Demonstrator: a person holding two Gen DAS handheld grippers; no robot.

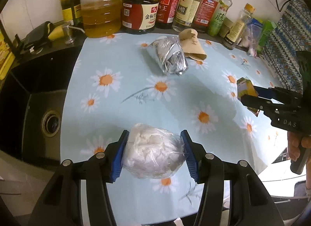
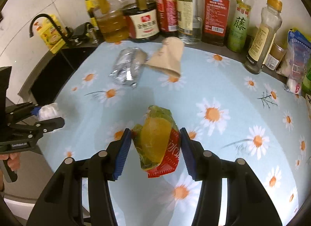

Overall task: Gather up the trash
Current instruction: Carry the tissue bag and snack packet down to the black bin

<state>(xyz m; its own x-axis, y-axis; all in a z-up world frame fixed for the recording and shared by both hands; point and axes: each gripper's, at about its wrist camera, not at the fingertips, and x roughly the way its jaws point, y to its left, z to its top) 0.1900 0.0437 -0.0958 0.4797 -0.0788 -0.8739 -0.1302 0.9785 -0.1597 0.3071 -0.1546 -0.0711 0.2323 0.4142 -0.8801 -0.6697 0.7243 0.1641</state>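
Daisy-print tabletop (image 1: 120, 66): left claw (image 1: 154, 153) clamps tissue bag (image 1: 153, 152); right claw (image 2: 156, 152) clamps snack wrapper (image 2: 157, 144). Sink drain (image 1: 51, 123) only in left view.

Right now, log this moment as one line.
left hand-held gripper: holds clear bag of white tissue | right hand-held gripper: holds yellow-red snack wrapper | remaining: crumpled foil, brown paper

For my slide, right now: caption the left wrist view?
Left gripper clamps bagged tissue; foil wrapper awaits.

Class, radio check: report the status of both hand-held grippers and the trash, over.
Left hand-held gripper shut on tissue bag. Right hand-held gripper shut on snack wrapper. Foil wrapper and paper cup remain on tablecloth. Nothing obstructing.
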